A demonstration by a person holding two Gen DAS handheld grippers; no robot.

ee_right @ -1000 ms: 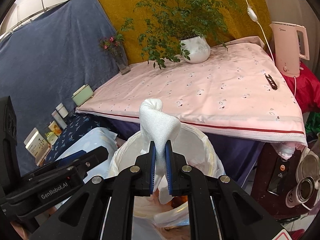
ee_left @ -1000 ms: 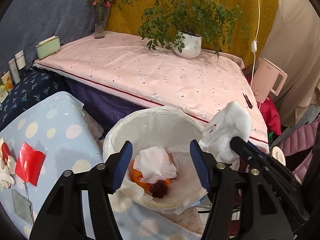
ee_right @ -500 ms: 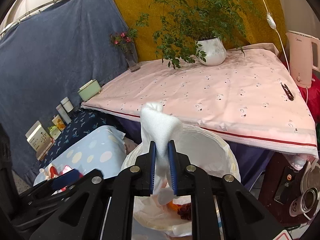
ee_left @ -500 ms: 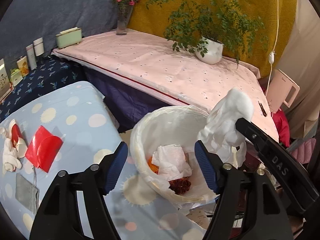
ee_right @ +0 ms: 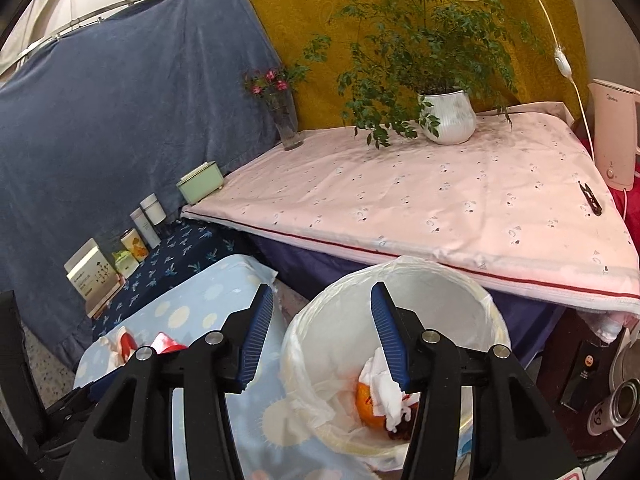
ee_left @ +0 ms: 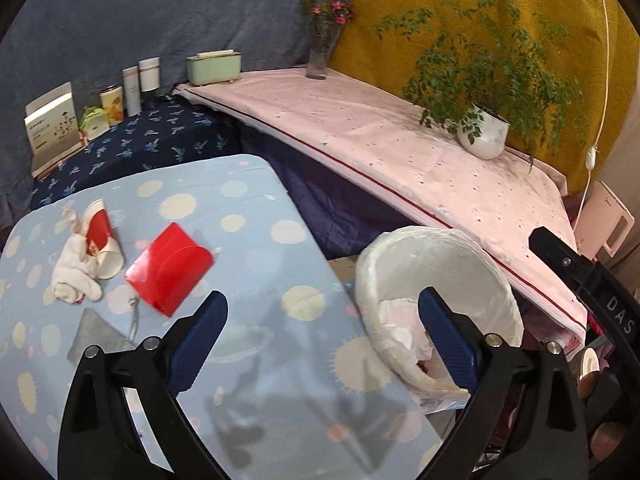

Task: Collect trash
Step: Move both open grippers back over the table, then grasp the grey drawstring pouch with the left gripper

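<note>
Over the bin's rim: right claw, jaws opening, nothing between them.
Bin: white-lined, beside the counter; holds crumpled tissue, an orange and dark scraps.
Left claw: above the counter edge, jaws opening, empty.
Counter trash: red paper cup, white wad, red card, grey pouch.

A blue curtain fills the upper left, a mustard curtain the upper middle. Below them a pink-covered bed carries a potted plant.
</note>
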